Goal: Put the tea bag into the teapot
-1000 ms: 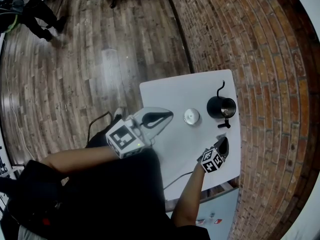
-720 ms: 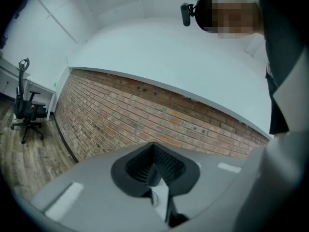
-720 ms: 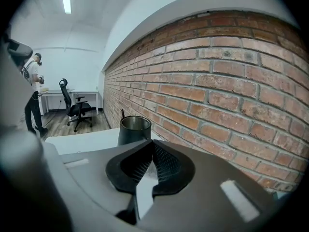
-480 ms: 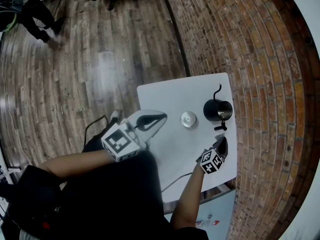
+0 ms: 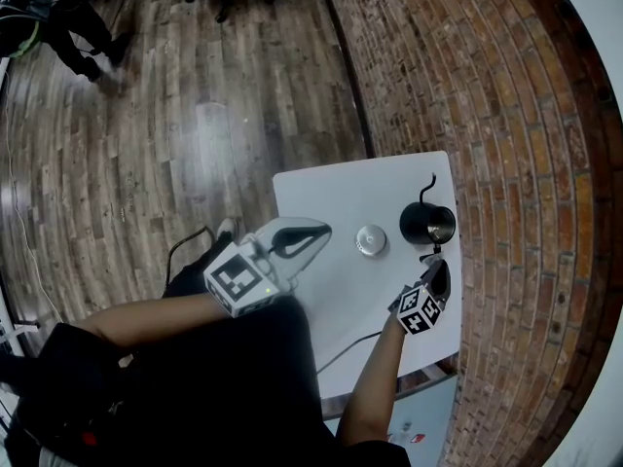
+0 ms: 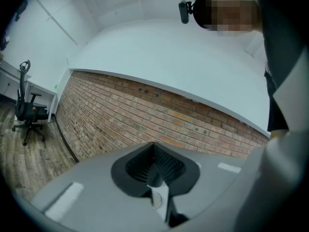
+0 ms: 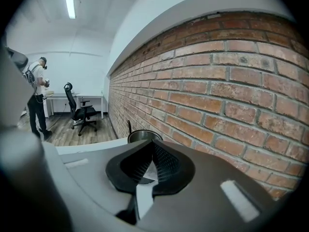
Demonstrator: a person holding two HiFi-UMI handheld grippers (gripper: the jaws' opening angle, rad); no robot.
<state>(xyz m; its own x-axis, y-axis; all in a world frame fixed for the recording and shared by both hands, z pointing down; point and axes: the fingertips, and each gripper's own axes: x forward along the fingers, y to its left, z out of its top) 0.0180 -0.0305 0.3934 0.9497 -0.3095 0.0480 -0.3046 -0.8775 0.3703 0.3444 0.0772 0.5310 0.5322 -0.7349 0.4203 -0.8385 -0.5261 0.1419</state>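
In the head view, a white tabletop (image 5: 331, 188) is sitting right of centre, between a wooden floor (image 5: 195, 115) and a brick wall (image 5: 506, 115). A black teapot (image 5: 428, 224) with a thin curved spout is standing open near the tabletop's right edge, and its round lid (image 5: 371, 240) is lying apart, to the left of it. The left tongs (image 5: 316, 233) are hanging over the tabletop's left edge, pointing toward the lid but clear of it. The right tongs (image 5: 437, 269) are hovering just below the teapot in the frame, tips aimed at it, with the marker cube (image 5: 417, 309) behind them. The tea bag is too small to pick out here.

In the left gripper view, the left tongs (image 6: 154, 170) are sitting pressed together with nothing between the ribbed pads. The brick wall (image 6: 159, 115) is running across the middle of the frame, and an office chair (image 6: 26, 105) is standing at the far left.

In the right gripper view, the right tongs (image 7: 152, 163) are pinching together on a thin white piece, the tea bag (image 7: 150, 174), which is showing as a small pale triangle between the pads. The teapot's open rim (image 7: 144, 135) is peeking just above the tongs, beside the brick wall (image 7: 217, 95), with the tabletop (image 7: 91, 146) spreading to its left. At the far left a person (image 7: 36, 100) is standing near another office chair (image 7: 79, 111).
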